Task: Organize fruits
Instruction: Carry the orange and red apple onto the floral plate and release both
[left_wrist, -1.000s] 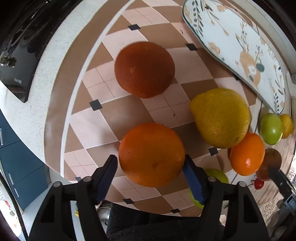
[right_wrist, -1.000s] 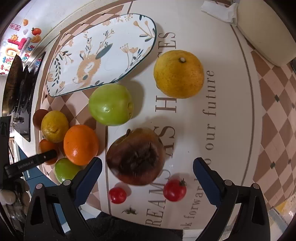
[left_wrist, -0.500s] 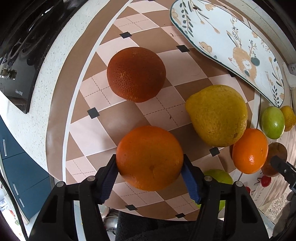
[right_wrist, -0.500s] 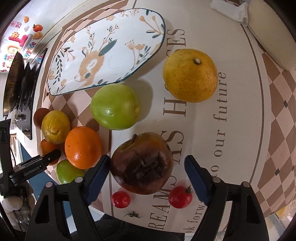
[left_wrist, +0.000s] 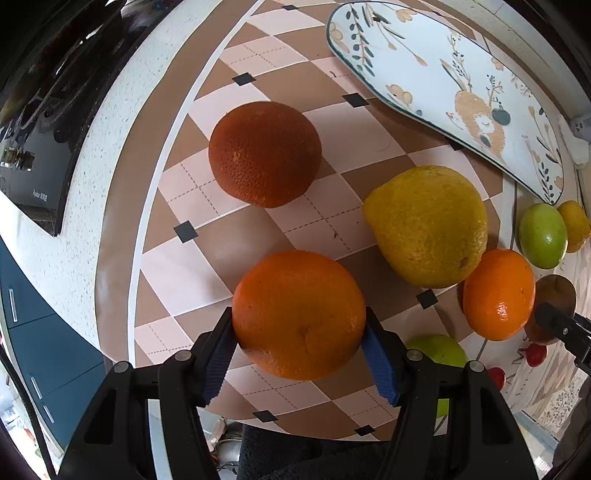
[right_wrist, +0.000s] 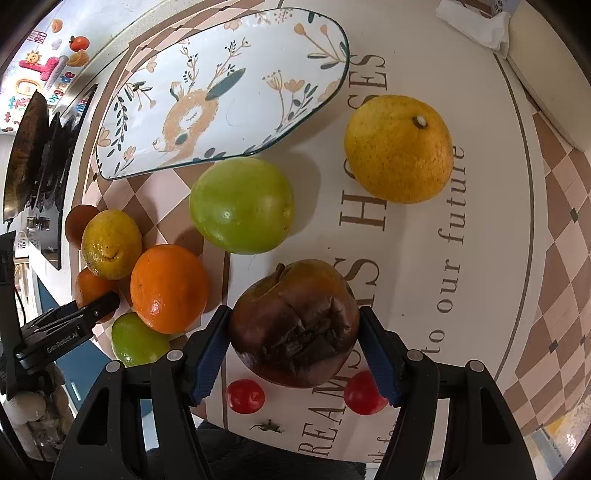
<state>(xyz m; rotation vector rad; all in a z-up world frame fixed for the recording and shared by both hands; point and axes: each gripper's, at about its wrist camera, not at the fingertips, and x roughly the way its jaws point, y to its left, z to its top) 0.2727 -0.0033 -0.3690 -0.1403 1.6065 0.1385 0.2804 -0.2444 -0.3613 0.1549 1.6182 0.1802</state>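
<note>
While fruits surround it, plate (right_wrist: 236, 74) bare.

You're in a home kitchen: speckled countertop (left_wrist: 110, 155), black hob (left_wrist: 40, 122) set into it, blue cabinet doors (left_wrist: 44, 332) below, a patterned mat (left_wrist: 229, 240) strewn with fruit.

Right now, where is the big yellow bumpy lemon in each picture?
Left wrist view: the big yellow bumpy lemon is right of centre, just above the small shiny orange.
Right wrist view: it is at the left edge, above that same orange.
Shared landmark: the oval white plate with the painted deer, at the top in both.
</note>
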